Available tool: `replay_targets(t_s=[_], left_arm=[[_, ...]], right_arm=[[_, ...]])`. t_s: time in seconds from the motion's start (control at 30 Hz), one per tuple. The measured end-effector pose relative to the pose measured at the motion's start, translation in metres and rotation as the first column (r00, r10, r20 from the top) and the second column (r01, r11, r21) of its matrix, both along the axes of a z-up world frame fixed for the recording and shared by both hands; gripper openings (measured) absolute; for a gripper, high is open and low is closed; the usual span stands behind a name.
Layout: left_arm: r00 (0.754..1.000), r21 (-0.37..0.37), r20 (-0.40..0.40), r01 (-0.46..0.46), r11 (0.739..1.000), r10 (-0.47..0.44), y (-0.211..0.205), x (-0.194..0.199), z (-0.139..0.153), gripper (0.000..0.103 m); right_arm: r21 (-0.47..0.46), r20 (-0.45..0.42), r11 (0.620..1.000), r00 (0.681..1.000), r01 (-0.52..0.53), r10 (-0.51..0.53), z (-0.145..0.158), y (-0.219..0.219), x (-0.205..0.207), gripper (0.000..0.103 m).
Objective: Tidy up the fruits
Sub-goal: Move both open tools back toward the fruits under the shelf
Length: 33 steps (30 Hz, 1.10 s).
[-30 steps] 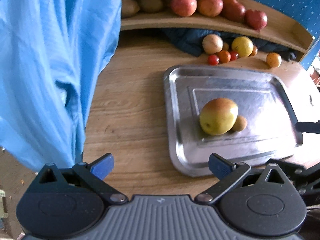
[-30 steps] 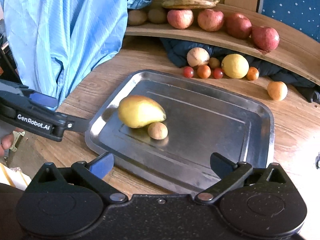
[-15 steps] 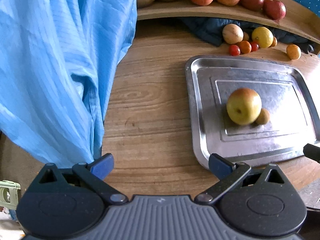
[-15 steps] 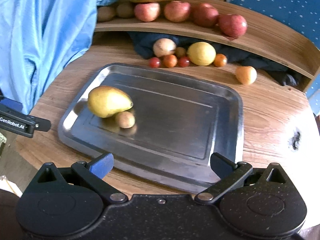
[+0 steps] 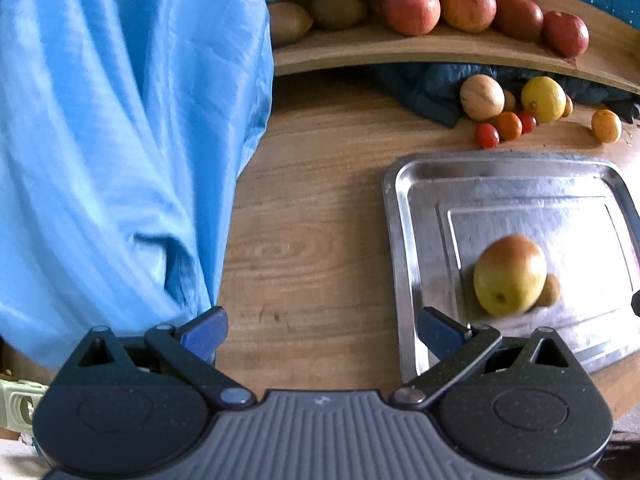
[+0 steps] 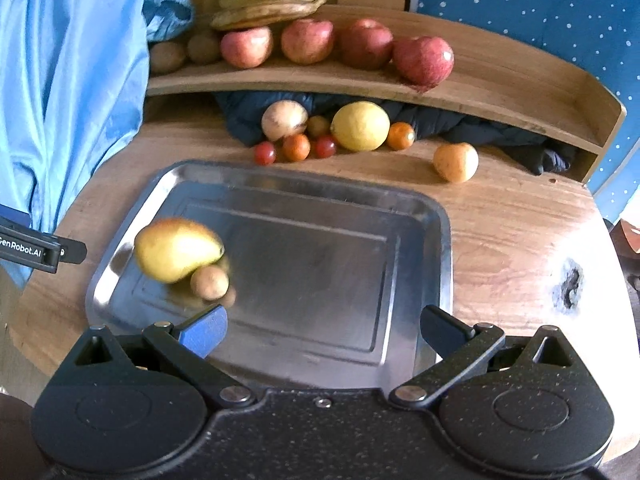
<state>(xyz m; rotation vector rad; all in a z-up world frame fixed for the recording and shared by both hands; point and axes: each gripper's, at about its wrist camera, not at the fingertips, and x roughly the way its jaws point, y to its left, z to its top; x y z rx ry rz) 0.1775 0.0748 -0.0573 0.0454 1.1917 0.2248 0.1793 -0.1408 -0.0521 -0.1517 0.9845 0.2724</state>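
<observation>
A steel tray (image 6: 432, 216) lies on the wooden table and holds a yellow-green mango (image 6: 176, 249) with a small brown fruit (image 6: 209, 282) touching it. The tray (image 5: 404, 216) and mango (image 5: 510, 275) also show in the left wrist view. Beyond the tray lie a lemon (image 6: 360, 126), a pale round fruit (image 6: 284, 119), small red and orange fruits (image 6: 296, 147) and a lone orange fruit (image 6: 456, 161). My left gripper (image 5: 322, 330) is open and empty over the table left of the tray. My right gripper (image 6: 322, 330) is open and empty over the tray's near edge.
A curved wooden shelf (image 6: 500, 92) at the back carries red apples (image 6: 424, 60), bananas (image 6: 272, 0) and kiwis (image 6: 202, 46). Dark cloth (image 6: 460, 124) lies under it. A blue fabric (image 5: 120, 140) hangs at the left.
Both grippers have shifted: the left view has swung so the tray sits further right, the right view has moved back and right. Fruits have stayed in place.
</observation>
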Motion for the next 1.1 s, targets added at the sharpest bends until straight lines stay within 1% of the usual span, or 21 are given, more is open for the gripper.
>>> replay_targets(t_s=[0.07,0.13,0.27,0.4,0.67,0.77,0.87,1.0,1.1], left_arm=[[1.0,0.008,0.002,0.006,1.0,-0.006,-0.001,0.008,0.0,0.103],[1.0,0.023,0.022,0.013,1.0,-0.013,-0.002,0.016,0.001,0.103],[0.998,0.024,0.057,0.008,1.0,-0.009,-0.003,0.03,0.007,0.103],[0.996,0.0,0.09,-0.013,1.0,0.013,-0.003,0.046,0.011,0.103],[0.994,-0.036,0.112,0.014,0.999,-0.01,-0.013,0.077,0.009,0.102],[0.991,-0.071,0.13,0.031,0.997,-0.021,-0.016,0.085,0.007,0.103],[0.988,-0.129,0.155,0.044,0.991,-0.024,-0.015,0.091,0.003,0.102],[0.987,-0.182,0.161,0.05,0.982,-0.021,-0.012,0.099,-0.003,0.102],[0.987,-0.229,0.155,0.084,0.97,-0.049,-0.014,0.106,-0.009,0.102]], right_arm=[[0.004,0.005,1.0,1.0,0.002,-0.002,0.0,0.001,0.005,0.102],[0.008,0.012,1.0,1.0,0.002,-0.002,0.0,0.004,0.009,0.102],[0.031,0.044,0.999,0.999,0.017,-0.019,0.003,0.006,0.017,0.102],[0.053,0.083,0.998,0.996,0.035,-0.04,0.006,0.006,0.024,0.102],[0.049,0.12,0.998,0.991,0.049,-0.055,0.005,0.009,0.033,0.102],[0.044,0.122,0.998,0.991,0.051,-0.056,0.003,0.01,0.036,0.102],[0.036,0.104,0.998,0.993,0.047,-0.051,-0.002,0.011,0.041,0.102],[0.016,0.086,0.999,0.996,0.033,-0.034,-0.006,0.015,0.05,0.102],[0.003,0.085,1.0,0.996,0.013,-0.013,-0.007,0.019,0.058,0.102]])
